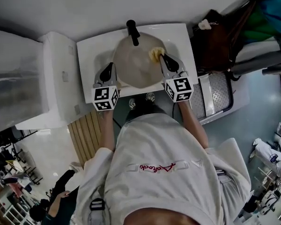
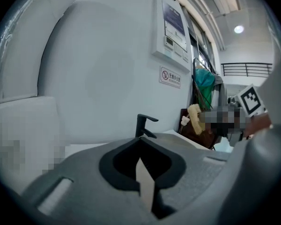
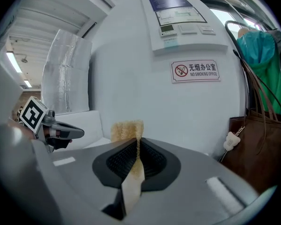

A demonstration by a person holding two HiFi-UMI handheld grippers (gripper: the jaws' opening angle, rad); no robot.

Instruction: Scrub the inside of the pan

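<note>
- A round, dull-grey pan (image 1: 133, 67) with a black stick handle (image 1: 132, 32) sits on the white table (image 1: 89, 50);
- the right gripper (image 1: 161, 56) pinches a porous yellow sponge (image 1: 155, 54) at the pan's right edge;
- the left gripper (image 1: 112, 66) is closed on nothing, beside the pan's left rim.

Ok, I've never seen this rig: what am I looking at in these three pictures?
No robot here: a person holds a two-jaw tool in each hand. One picture looks down from a camera on their head; the other two come from cameras riding on each tool, looking along its jaws. On the white table sits a pan, handle pointing away. The right tool is shut on a yellow sponge at the pan's right rim. The left tool is shut on a thin pale edge, seemingly the pan's left rim.
</note>
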